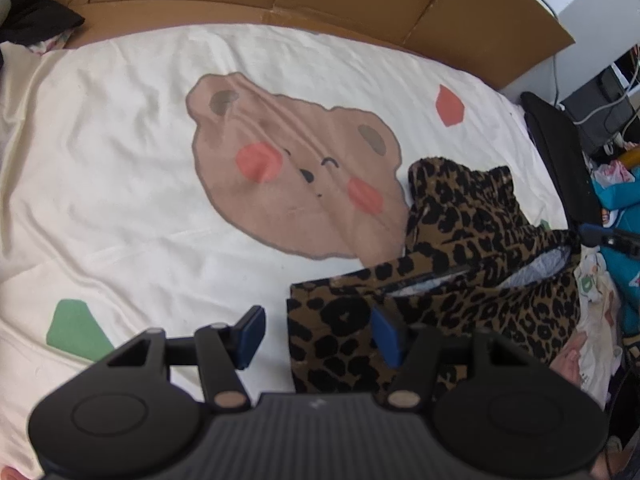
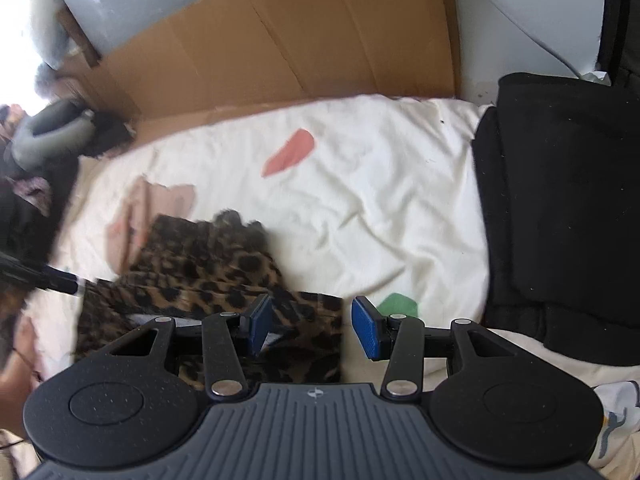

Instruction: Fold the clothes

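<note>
The leopard-print garment [image 1: 460,264] lay bunched and partly folded on the cream bedspread [image 1: 120,200], beside the printed bear face [image 1: 296,176] and toward the bed's edge. The left gripper [image 1: 320,336] hung above the garment's near corner with its jaws apart and nothing clamped between them: one blue pad stood over bare bedspread, the other over the leopard cloth, and whether that pad touched the fabric could not be told. In the right wrist view the right gripper [image 2: 310,330] likewise stood with jaws parted and empty, its left pad over the garment's [image 2: 208,280] edge and its right pad over the bedspread [image 2: 380,200] near a green patch [image 2: 398,305]. A black folded cloth [image 2: 560,208] lay well apart, to the right.
</note>
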Demonstrator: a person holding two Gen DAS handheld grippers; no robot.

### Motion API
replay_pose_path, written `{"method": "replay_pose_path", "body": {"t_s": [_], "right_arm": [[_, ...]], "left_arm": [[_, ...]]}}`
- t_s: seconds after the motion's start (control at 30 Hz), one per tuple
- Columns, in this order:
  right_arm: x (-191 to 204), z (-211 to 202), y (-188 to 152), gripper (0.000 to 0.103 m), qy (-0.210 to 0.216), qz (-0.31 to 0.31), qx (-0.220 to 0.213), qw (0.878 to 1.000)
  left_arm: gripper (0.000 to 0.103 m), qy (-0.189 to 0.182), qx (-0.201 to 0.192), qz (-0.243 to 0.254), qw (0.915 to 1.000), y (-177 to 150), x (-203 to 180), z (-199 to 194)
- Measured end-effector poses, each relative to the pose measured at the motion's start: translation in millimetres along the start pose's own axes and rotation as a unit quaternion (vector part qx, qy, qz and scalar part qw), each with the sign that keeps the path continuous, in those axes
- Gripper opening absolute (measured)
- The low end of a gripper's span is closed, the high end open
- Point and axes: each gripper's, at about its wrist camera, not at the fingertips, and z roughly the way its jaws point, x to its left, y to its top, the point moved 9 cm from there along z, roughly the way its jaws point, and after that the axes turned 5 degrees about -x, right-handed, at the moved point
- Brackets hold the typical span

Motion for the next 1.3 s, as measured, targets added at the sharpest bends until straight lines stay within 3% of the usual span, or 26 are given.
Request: {"method": "replay_pose_path", "body": {"t_s": [0.07,0.23,0.57,0.67,0.7,0.77,0.87,0.9,1.0,1.3], "right_arm": [[1,-2,-4,0.052,0.017,-0.004,0.013,1.000],[3,12,-26,0.052,0.008,-0.050,0.051,0.997],[2,37,-19,0.051,0.009,-0.070,0.033,0.997],[1,43,-16,0.051,0.010,-0.063,0.028,0.998],[2,44,-16,0.048,0.012,-0.061,0.027,0.998],[3,44,-16,0.028,0.014,-0.056,0.023,0.998],[2,41,-16,0.007,0.019,-0.039,0.018,0.999],[1,40,-16,0.004,0.022,-0.031,0.017,0.999],[1,33,-17,0.002,0.020,-0.028,0.008,0.999],[2,20,-6,0.002,0.001,-0.018,-0.010,1.000]], "left_arm": [[0.060,-0.003,0.005,0.001,1.0000,-3,0,3],[0.059,0.000,0.013,0.005,0.9999,-10,4,13],[0.058,0.000,0.012,0.008,0.9999,-12,6,27],[0.050,-0.006,0.005,0.006,1.0000,-10,7,25],[0.045,-0.009,0.002,0.005,1.0000,-9,7,24],[0.031,-0.012,-0.001,0.006,0.9999,-8,7,21],[0.019,-0.016,-0.005,0.009,0.9998,-7,6,17],[0.013,-0.017,-0.006,0.010,0.9998,-6,6,16],[0.009,-0.023,-0.018,0.015,0.9995,-4,4,8],[0.008,-0.019,-0.047,0.014,0.9986,9,3,2]]}}
